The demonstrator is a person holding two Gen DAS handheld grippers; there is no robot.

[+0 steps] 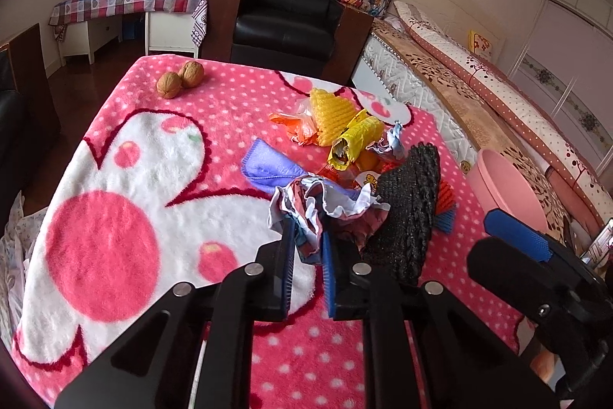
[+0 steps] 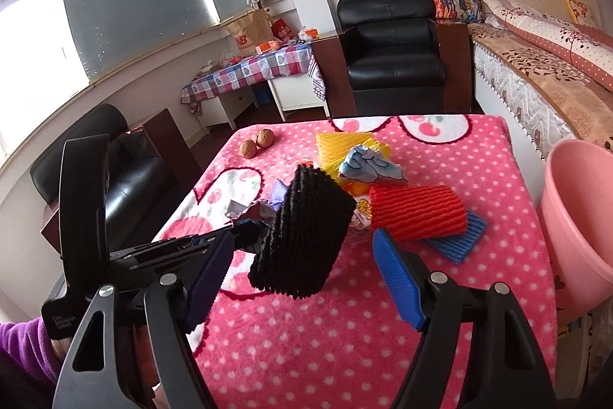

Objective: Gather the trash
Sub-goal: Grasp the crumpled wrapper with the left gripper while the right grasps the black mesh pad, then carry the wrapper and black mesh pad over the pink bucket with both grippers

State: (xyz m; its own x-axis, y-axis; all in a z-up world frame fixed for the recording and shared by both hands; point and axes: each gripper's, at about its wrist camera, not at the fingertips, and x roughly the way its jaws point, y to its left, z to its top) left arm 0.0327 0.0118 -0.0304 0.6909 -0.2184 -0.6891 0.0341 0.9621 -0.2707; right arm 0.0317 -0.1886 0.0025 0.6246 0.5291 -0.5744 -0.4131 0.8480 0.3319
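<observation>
You have a crumpled wrapper (image 1: 306, 213) pinched upright at the pile's 7 o'clock edge, a black foam net (image 2: 306, 236) leaning beside it, and the pink bin (image 2: 578, 213) standing off at 3 o'clock.

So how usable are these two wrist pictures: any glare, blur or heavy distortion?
Left wrist view: strong fisheye bending with dark corners, even daylight, and the crumpled wrapper in the left hand-held gripper looks sharp. Right wrist view: the same curvature, the window blown out white, and the black foam net crisp.
</observation>
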